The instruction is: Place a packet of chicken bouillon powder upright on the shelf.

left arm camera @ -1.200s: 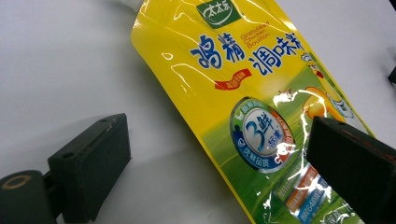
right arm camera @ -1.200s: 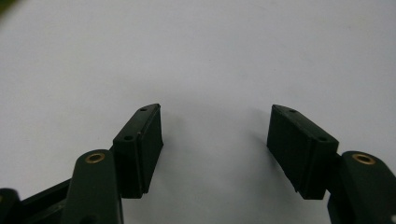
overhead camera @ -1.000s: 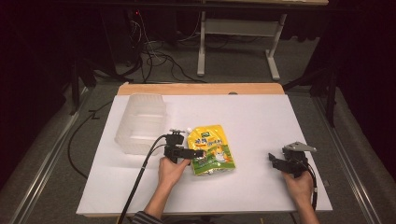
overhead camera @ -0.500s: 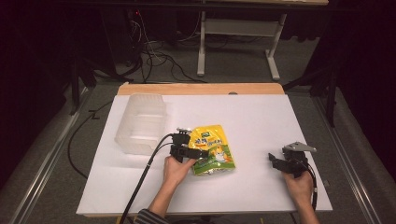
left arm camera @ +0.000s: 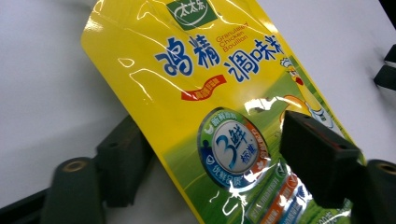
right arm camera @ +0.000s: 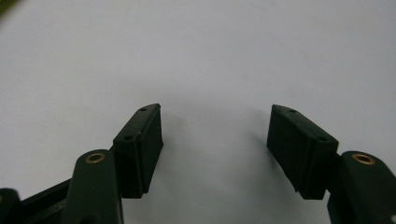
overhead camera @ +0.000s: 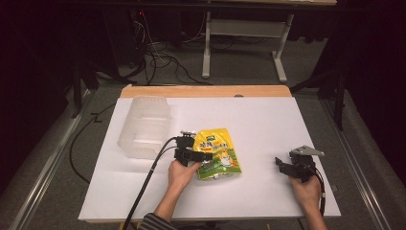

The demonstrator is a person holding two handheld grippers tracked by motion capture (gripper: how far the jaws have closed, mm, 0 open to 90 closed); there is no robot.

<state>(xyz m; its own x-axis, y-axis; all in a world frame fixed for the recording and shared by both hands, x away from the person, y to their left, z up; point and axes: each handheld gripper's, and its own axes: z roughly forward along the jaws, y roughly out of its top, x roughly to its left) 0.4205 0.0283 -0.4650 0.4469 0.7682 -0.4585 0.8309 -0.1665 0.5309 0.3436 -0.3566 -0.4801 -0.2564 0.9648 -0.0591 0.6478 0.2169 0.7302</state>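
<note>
A glossy yellow bouillon pouch (overhead camera: 219, 152) lies flat on the white table (overhead camera: 268, 120), a little left of centre. My left gripper (overhead camera: 205, 156) is at its left edge, open. In the left gripper view the pouch (left arm camera: 205, 88) runs between the wide-set jaws of the left gripper (left arm camera: 212, 135): one jaw sits under its edge, the other rests on its printed face. My right gripper (overhead camera: 282, 165) rests near the table's front right, well apart from the pouch. In its own view the right gripper (right arm camera: 217, 114) is open over bare white surface.
A clear plastic container (overhead camera: 143, 125) stands at the table's back left, beside the pouch. The left gripper's black cable (overhead camera: 148, 177) trails off the front edge. The right gripper's jaws (left arm camera: 387, 65) show far off in the left gripper view. Dark floor surrounds the table.
My left gripper has slid right, so its jaws now straddle the pouch's left edge. The right gripper and the pouch have stayed put.
</note>
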